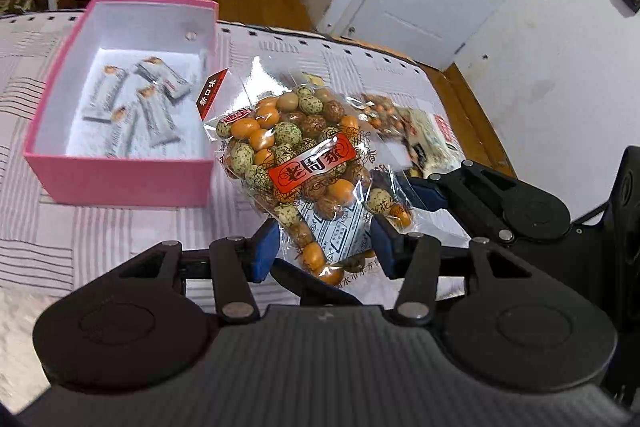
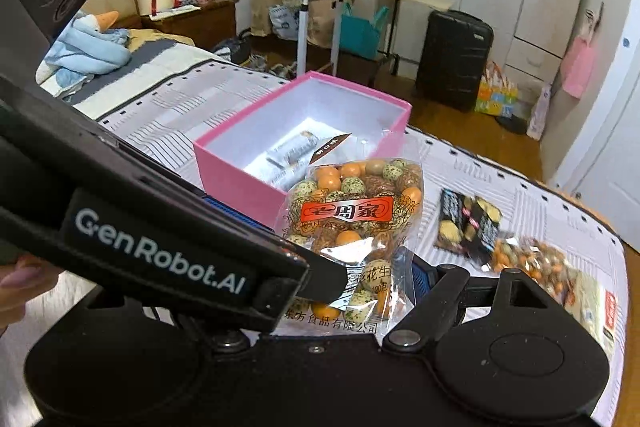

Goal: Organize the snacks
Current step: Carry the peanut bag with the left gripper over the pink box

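Your way into the pink box (image 1: 120, 183) is open from above, with bare floor along its near side and only flat bars (image 1: 136, 107) lying deeper in, while to your right loose snack packs (image 2: 468, 223) clutter the bedspread (image 1: 120, 239).

two nut bags (image 1: 304, 163), one box (image 1: 120, 183)

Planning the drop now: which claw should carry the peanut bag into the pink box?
Left. The left claw already grips the peanut bag near its bottom, with the pink box close on its left. The right claw only stands beside the bag, apparently not pinching it.
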Available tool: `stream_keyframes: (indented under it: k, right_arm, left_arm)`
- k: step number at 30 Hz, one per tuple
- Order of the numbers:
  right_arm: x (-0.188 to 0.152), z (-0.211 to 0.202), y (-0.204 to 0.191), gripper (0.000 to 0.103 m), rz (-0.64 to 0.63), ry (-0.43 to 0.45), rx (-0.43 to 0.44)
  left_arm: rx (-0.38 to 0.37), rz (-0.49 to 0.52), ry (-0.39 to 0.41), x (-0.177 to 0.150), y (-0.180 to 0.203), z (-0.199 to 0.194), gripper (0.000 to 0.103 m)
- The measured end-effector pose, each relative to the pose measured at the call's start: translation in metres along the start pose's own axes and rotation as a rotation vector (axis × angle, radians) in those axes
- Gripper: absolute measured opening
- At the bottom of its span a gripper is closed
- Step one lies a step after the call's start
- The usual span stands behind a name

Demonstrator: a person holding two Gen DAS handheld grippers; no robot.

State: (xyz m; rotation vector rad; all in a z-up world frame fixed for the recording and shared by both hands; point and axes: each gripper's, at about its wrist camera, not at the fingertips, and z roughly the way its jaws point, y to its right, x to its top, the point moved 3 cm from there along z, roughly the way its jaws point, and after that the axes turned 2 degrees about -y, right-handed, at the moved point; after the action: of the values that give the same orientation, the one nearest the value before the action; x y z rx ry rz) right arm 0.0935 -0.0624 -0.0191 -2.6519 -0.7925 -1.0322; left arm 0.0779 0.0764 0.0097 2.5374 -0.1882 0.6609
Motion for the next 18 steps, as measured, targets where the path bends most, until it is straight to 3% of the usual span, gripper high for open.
stream_keyframes:
  k: [18]
  right_arm:
    - [0.059, 0.121, -0.014, 0.085, -0.067, -0.007, 0.099]
  left_arm:
    - [0.101, -0.115, 0.021, 0.059, -0.114, 0.041, 0.048]
